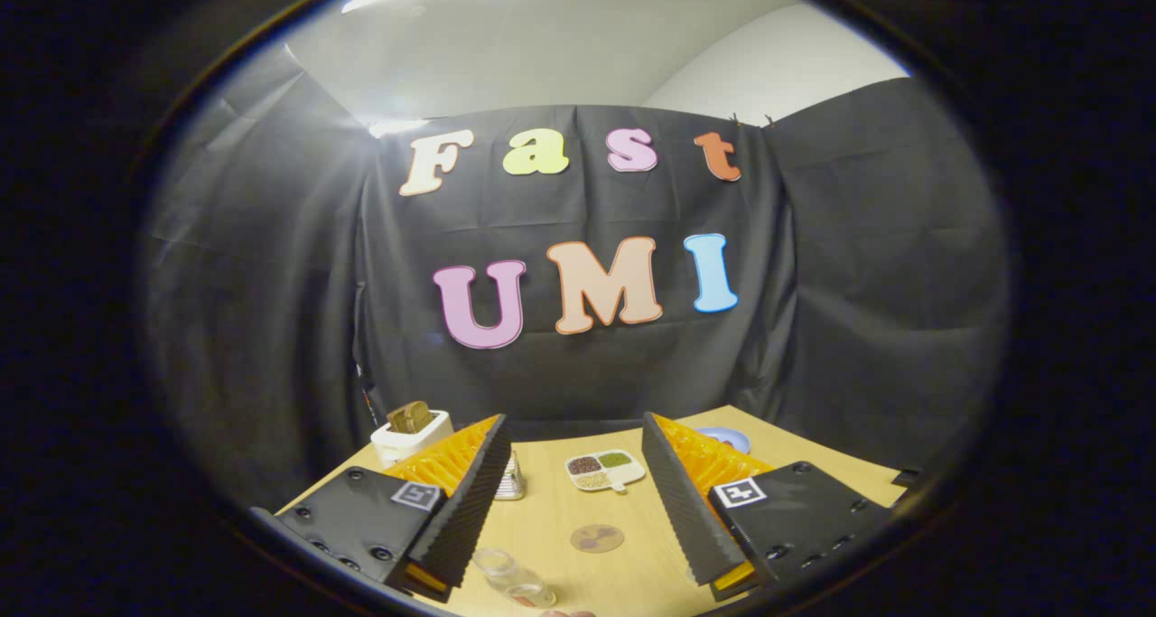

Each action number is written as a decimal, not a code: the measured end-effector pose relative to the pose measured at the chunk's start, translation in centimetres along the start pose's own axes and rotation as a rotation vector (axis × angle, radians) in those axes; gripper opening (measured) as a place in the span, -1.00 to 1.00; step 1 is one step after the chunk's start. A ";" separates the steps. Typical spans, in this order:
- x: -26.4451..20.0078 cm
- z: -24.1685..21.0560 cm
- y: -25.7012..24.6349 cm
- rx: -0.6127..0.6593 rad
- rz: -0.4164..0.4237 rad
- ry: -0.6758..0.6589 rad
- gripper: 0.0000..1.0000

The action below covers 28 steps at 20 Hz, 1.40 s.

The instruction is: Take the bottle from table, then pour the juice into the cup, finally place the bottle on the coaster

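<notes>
On the wooden table [795, 459] your gripper [573, 518] hangs spread wide with nothing between its fingers, above a clear bottle [515, 579] lying near a round brown coaster [597, 537].

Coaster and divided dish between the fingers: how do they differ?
The coaster is a flat brownish disc, bare; the divided dish is white, with compartments of dark, green and pale grains. The coaster lies nearer the open gripper; the dish lies beyond it. Both rest on the wooden table.
</notes>
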<state>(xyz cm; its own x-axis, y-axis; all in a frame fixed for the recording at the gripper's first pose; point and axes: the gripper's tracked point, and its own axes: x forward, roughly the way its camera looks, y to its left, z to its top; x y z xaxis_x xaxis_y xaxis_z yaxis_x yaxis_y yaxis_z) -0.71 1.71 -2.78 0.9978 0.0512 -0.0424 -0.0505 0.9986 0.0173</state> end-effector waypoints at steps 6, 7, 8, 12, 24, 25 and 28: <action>-0.9 -4.1 2.9 0.001 0.070 0.067 0.86; -1.0 -5.0 3.3 -0.002 0.078 0.083 0.86; -1.2 -6.0 3.7 -0.006 0.088 0.099 0.86; -1.7 -10.6 5.1 -0.045 0.119 0.181 0.86; -1.7 -24.4 6.1 -0.076 0.090 0.409 0.86; -1.6 -25.2 6.1 -0.074 0.089 0.425 0.86; -1.3 -27.3 6.1 -0.078 0.081 0.461 0.86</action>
<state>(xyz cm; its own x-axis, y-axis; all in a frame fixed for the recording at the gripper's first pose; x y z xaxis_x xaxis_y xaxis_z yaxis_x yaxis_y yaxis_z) -3.45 8.17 -29.87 0.8684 0.1130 -0.4829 -0.1483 0.9883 -0.0356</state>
